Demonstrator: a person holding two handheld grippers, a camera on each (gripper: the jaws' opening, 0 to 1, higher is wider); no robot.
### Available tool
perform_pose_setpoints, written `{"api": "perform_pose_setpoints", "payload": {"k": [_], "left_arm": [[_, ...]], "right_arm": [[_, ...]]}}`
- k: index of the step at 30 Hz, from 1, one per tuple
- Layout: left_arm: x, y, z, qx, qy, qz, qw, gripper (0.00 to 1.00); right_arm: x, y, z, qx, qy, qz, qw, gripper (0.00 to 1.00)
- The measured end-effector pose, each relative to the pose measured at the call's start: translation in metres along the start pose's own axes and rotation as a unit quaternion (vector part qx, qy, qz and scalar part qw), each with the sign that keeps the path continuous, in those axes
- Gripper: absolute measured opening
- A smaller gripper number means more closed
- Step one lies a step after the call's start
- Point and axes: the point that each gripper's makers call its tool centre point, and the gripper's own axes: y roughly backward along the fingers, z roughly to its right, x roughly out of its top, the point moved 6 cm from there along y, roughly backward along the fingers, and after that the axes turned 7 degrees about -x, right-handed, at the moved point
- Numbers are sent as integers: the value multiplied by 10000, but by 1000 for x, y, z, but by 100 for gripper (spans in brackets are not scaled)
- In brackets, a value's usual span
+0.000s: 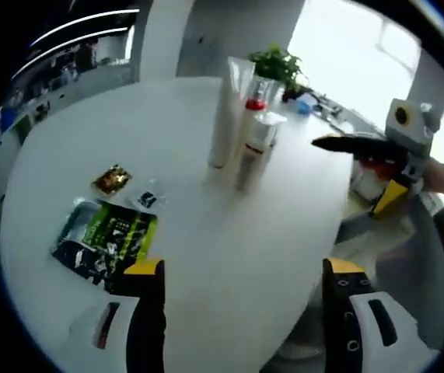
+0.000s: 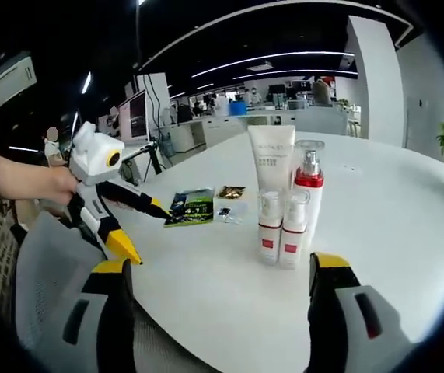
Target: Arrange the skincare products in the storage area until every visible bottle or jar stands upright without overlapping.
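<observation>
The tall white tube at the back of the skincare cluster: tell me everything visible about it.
The tall white tube is a matte, plastic-looking squeeze tube standing upright on the white table, crimped flat end up, with faint grey lettering near the top. It stands behind two small white bottles with red bands and beside a clear pump bottle with a red collar. Whether it touches them cannot be told. Neither gripper touches it.

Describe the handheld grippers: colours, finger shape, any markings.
Both match. The left gripper has a white body, black tapered fingers with yellow tips. The right gripper has the same white body, black fingers and a yellow tip, plus a red patch on the body. Each view's own fingers are black with yellow caps, on white housings with dark slots. No cables or sleeves discernible.
</observation>
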Motion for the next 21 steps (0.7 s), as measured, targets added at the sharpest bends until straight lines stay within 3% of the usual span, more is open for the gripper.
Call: {"api": "perform_pose_setpoints", "payload": {"k": [16, 21], "left_arm": [[-32, 47, 4, 589, 666, 306, 9956, 95], [-39, 58, 9, 544, 827, 404, 9943, 97]], "right_arm": [[2, 5, -10, 91, 91, -12, 9999, 94], [4, 8, -12, 93, 88, 7, 9999, 94]]}}
